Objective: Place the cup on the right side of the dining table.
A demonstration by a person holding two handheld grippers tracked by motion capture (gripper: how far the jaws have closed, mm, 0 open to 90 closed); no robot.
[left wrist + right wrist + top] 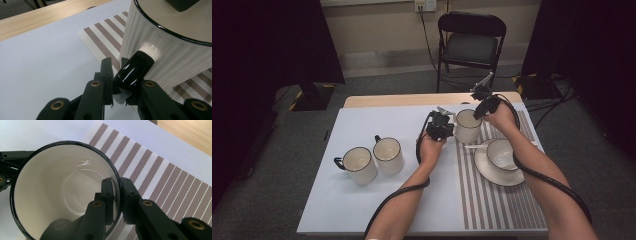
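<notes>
A black folding chair [471, 42] stood behind the desk [362, 210], whose white top carried a striped mat [492, 200] at the right of the frame. At the mat's upper left corner stood a white mug [467, 126] with a black rim. The left tongs [445, 127] were clamped on the mug's black handle [133, 71], seen closely in the left gripper view. The right tongs [479, 112] pinched the mug's rim [119, 185], one jaw inside and one outside. Below it a cup [502, 154] sat on a saucer [492, 175], a spoon [476, 146] beside it. Two more mugs [373, 159] stood at centre left.
</notes>
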